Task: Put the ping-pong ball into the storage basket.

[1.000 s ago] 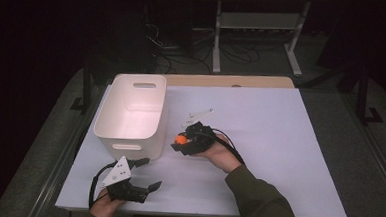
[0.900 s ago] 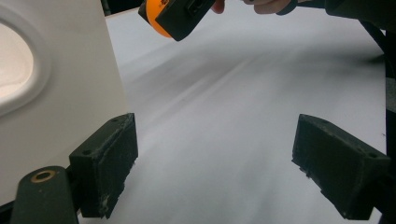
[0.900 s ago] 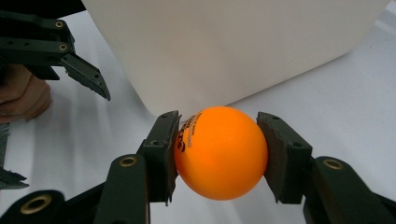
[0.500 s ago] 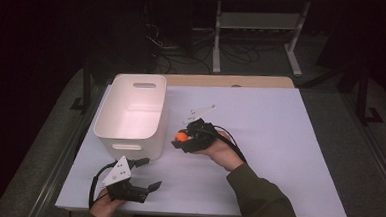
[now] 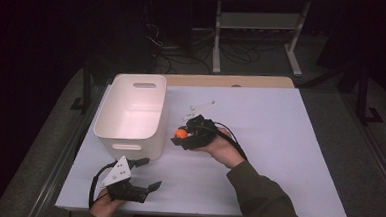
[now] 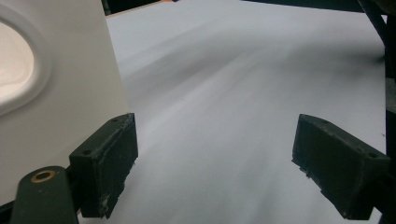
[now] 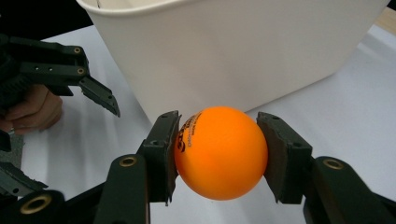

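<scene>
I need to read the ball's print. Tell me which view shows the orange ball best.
The right gripper view: the orange ball sits close up between the right tool's pads, black lettering visible. The high view shows it as a small orange dot beside the white bin.

Dim lab: white table, metal rack, floor cables.
</scene>
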{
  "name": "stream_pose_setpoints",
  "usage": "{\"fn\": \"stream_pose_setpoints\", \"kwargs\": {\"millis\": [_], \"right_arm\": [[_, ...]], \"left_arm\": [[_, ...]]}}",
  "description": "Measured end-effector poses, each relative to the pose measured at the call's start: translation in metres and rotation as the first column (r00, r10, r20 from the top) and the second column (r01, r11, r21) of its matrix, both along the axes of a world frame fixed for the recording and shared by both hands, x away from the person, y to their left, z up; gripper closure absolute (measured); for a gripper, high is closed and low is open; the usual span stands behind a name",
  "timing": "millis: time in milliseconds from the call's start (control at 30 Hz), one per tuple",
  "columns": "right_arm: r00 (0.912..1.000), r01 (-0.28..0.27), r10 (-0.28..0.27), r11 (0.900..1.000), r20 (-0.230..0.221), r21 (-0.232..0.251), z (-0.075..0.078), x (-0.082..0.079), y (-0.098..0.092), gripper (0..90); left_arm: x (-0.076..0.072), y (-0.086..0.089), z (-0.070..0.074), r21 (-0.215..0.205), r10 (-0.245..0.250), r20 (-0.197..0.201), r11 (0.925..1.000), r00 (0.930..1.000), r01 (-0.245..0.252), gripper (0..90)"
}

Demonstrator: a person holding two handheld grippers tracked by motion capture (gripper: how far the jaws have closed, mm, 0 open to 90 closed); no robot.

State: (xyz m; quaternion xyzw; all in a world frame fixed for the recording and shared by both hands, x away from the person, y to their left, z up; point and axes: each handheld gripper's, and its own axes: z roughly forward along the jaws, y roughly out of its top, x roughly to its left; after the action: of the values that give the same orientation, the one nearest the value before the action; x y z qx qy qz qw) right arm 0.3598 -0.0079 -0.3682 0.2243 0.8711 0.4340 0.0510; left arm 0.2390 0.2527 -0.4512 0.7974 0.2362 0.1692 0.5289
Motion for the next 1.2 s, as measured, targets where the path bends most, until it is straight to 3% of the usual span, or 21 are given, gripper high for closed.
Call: {"fn": "stream_pose_setpoints", "kwargs": {"millis": [1200], "right_arm": [[0.9983, -0.019, 0.019, 1.000, 0.055, 0.004, 0.051, 0.010, 0.004, 49.6]], "left_arm": [[0.000, 0.000, 0.000, -0.001, 0.000, 0.000, 1.0000, 1.0000, 0.000, 14.1]]}}
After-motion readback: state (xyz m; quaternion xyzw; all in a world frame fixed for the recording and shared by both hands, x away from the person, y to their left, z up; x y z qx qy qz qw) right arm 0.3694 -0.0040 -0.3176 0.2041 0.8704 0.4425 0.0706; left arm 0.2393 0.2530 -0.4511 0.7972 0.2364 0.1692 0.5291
